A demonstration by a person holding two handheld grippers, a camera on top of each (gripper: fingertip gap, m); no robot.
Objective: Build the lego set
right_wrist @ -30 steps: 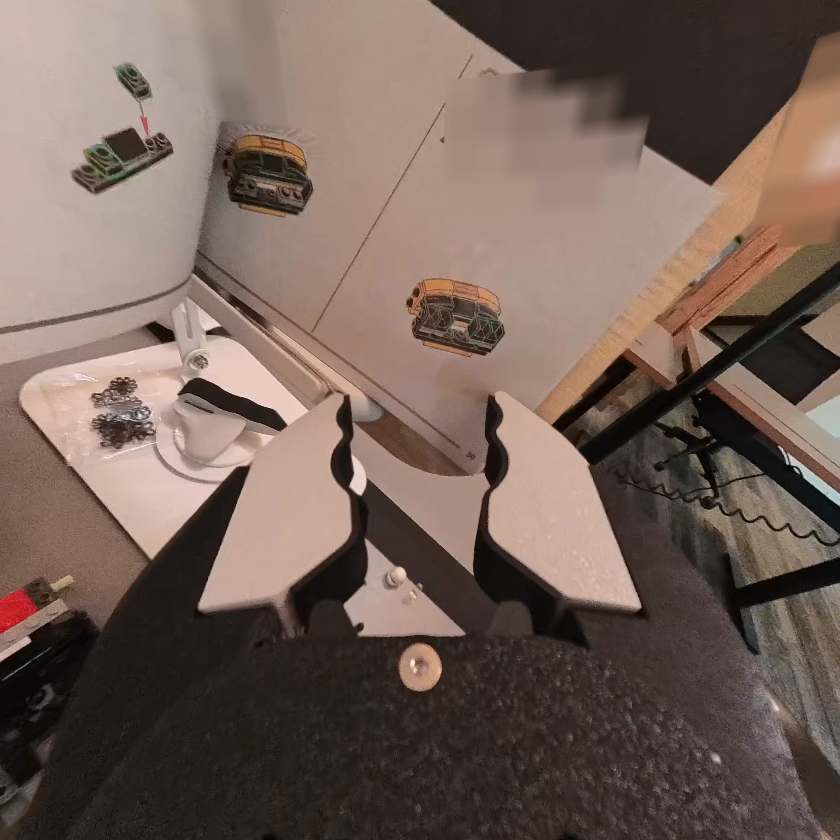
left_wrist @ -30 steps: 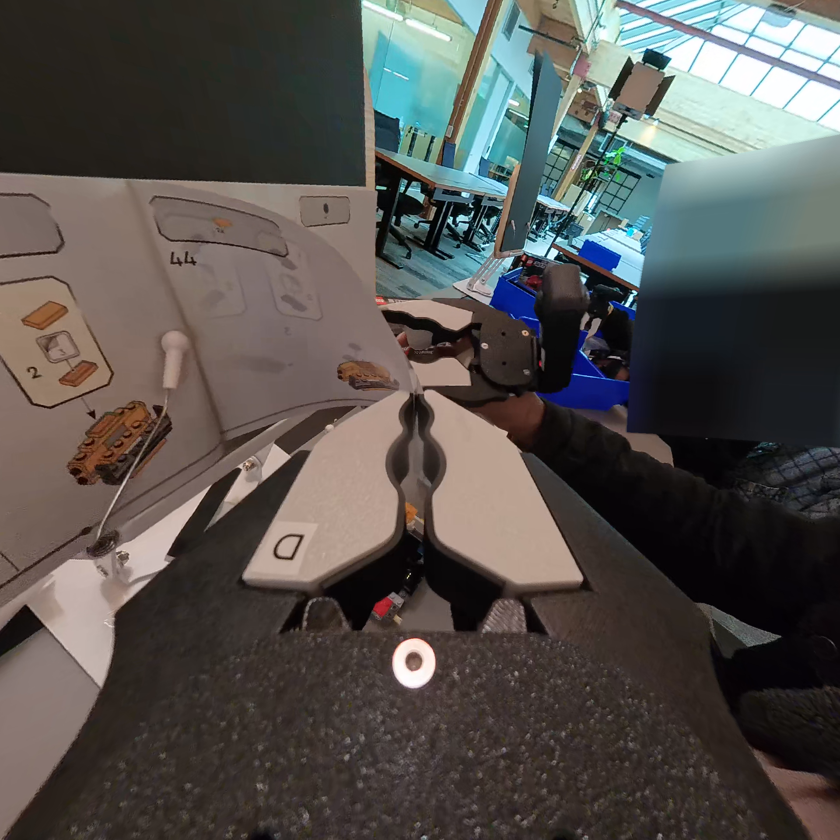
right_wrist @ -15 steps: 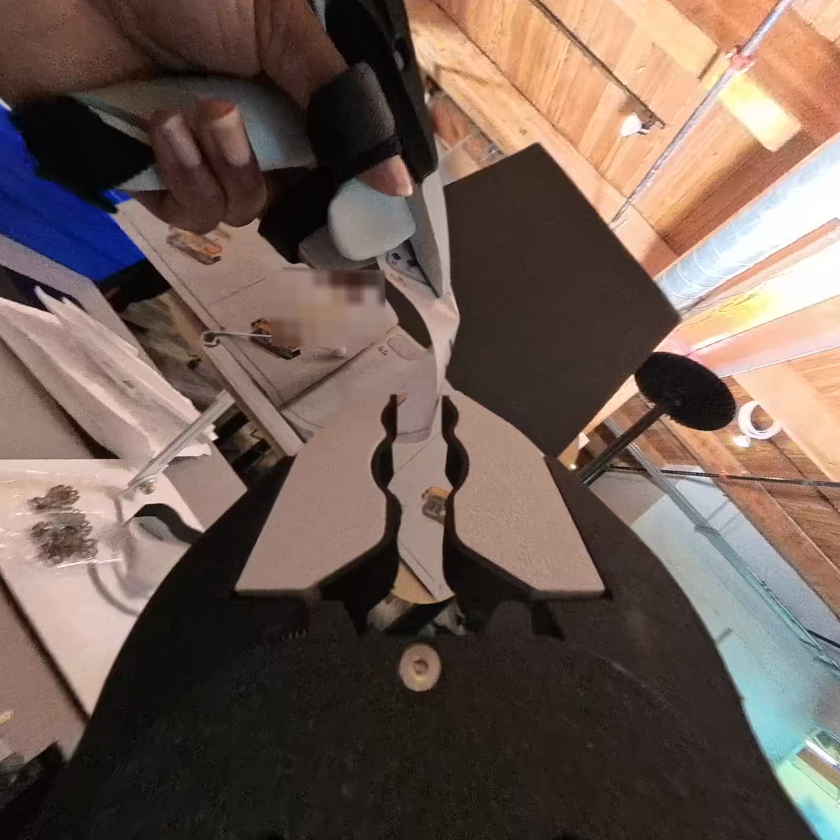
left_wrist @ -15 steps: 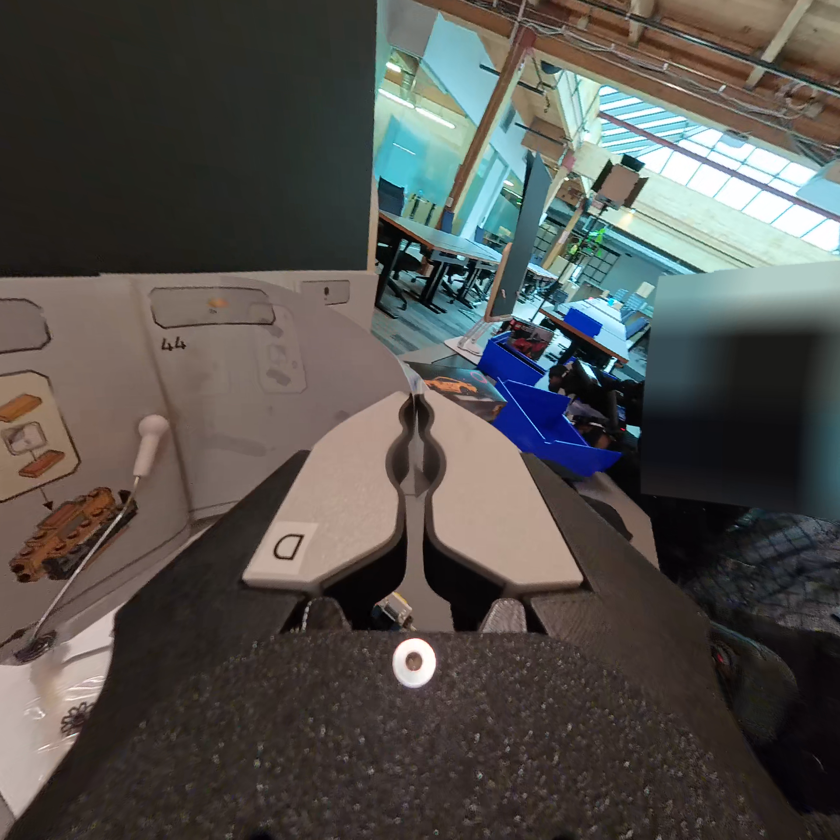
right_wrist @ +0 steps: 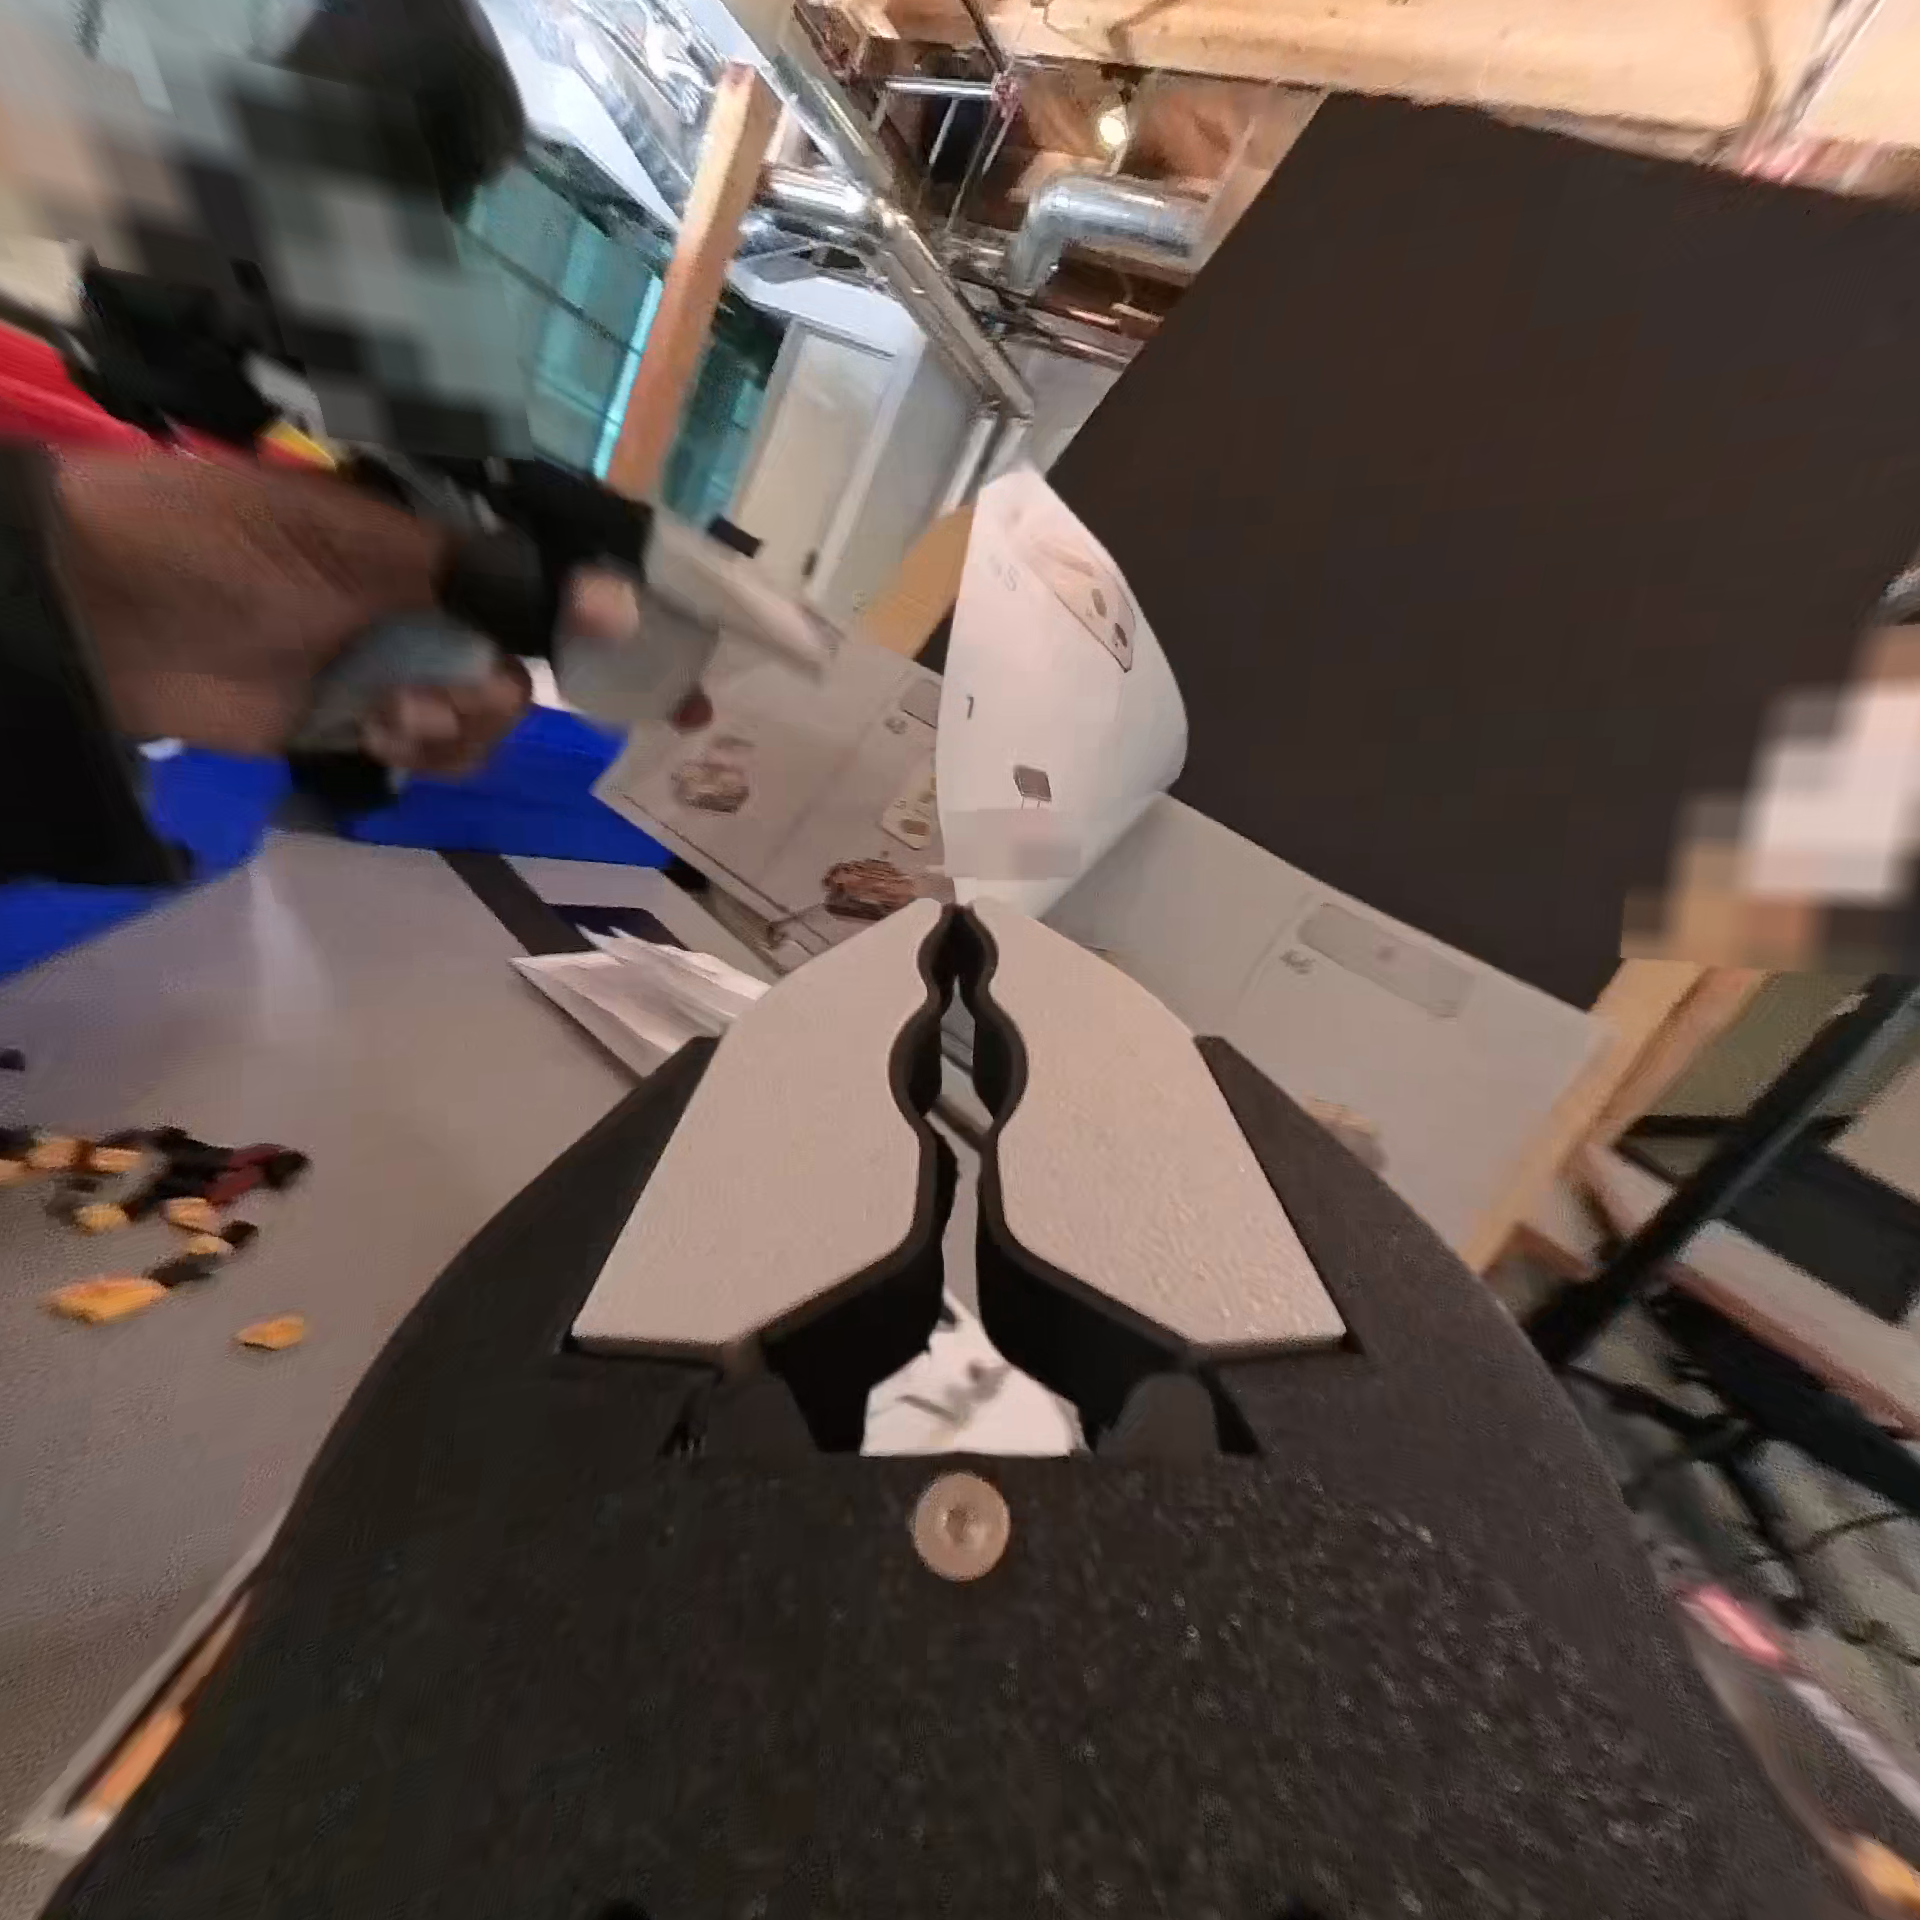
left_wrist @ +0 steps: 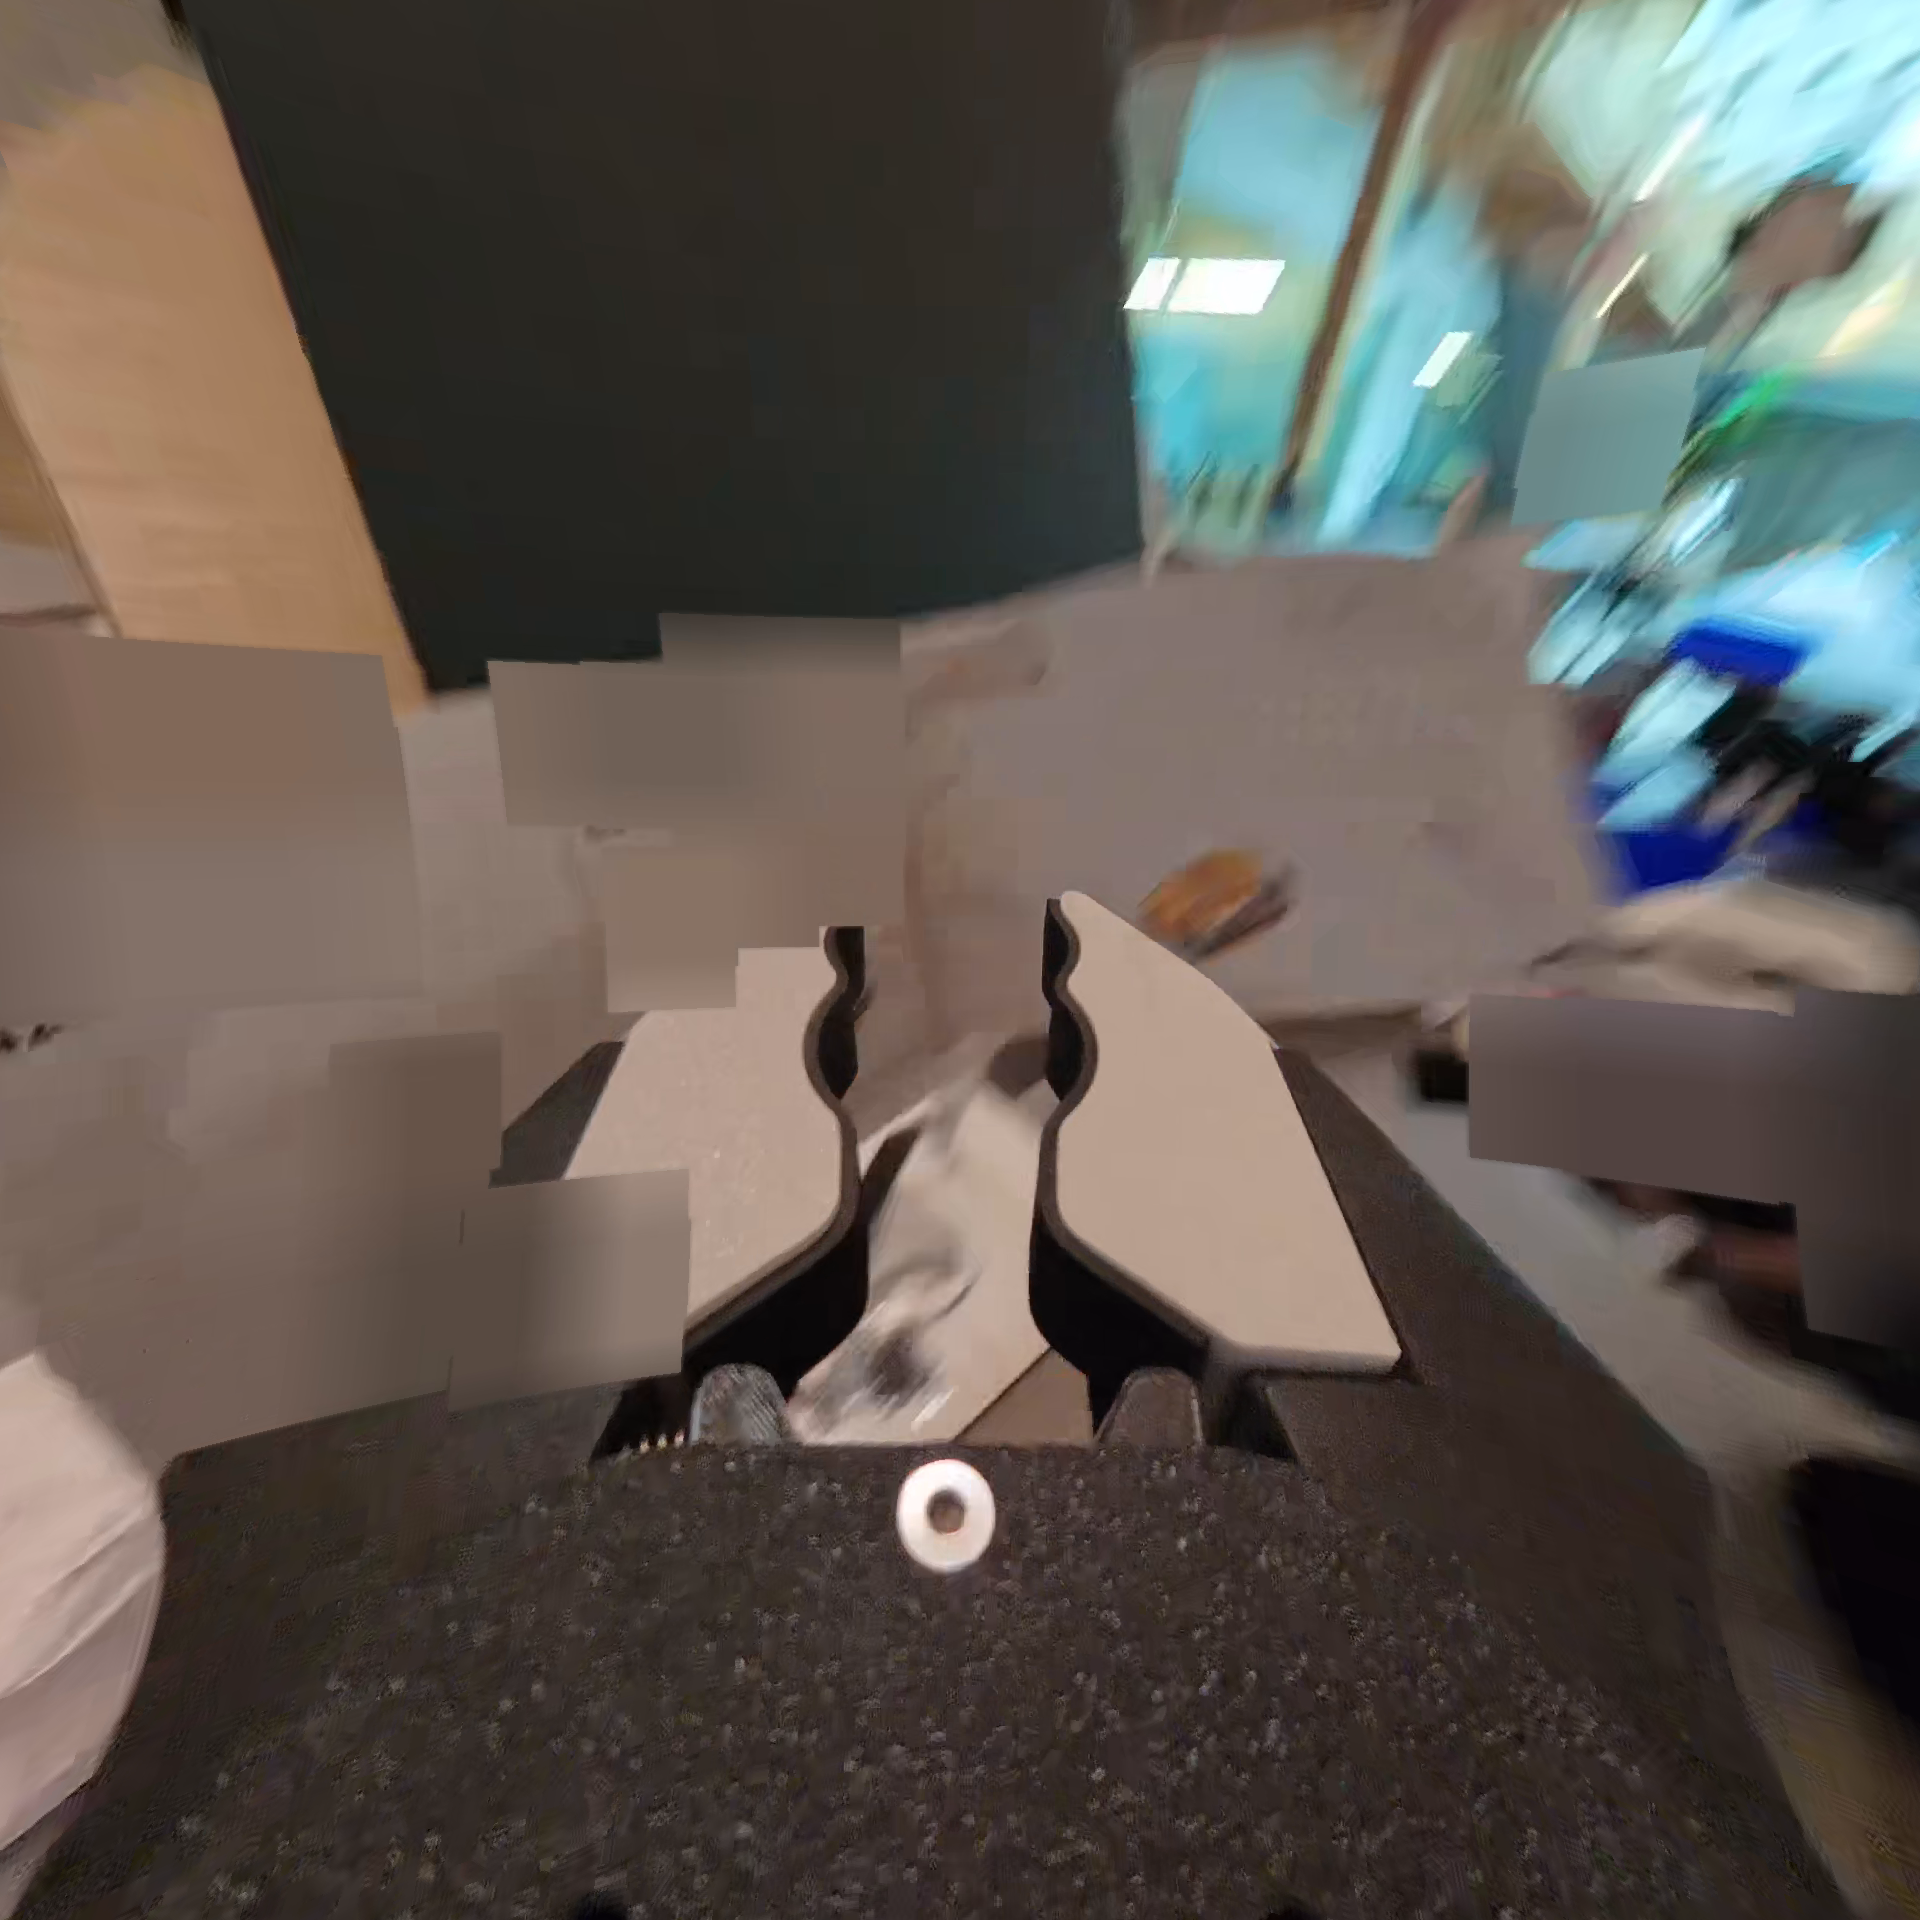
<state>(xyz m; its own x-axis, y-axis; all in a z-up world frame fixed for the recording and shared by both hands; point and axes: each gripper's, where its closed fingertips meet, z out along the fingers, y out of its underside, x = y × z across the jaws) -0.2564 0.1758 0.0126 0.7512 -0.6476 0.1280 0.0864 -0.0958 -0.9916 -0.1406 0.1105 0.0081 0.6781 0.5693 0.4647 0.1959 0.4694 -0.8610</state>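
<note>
The open instruction booklet (right_wrist: 810,769) stands at the back of the grey table (right_wrist: 343,997). My right gripper (right_wrist: 954,914) is shut, and a white page (right_wrist: 1049,727) of the booklet curls up from its tips, pinched between them. My left gripper (left_wrist: 951,935) is open in front of the booklet (left_wrist: 1299,790), with nothing pressed between its pads; this view is blurred by motion. The left gripper also shows in the right wrist view (right_wrist: 717,613), held in a hand at the booklet's far side. Several loose orange and dark Lego pieces (right_wrist: 156,1216) lie on the table at the left.
A dark panel (right_wrist: 1507,520) stands behind the booklet. A blue bin (right_wrist: 499,790) sits at the far left. White bags (right_wrist: 644,987) lie in front of the booklet. To the right the table ends, with black stand legs (right_wrist: 1714,1195) beyond.
My right gripper closed on a booklet page and now holds it curled over. My left gripper, shut before, has opened and swung quickly to the side.
</note>
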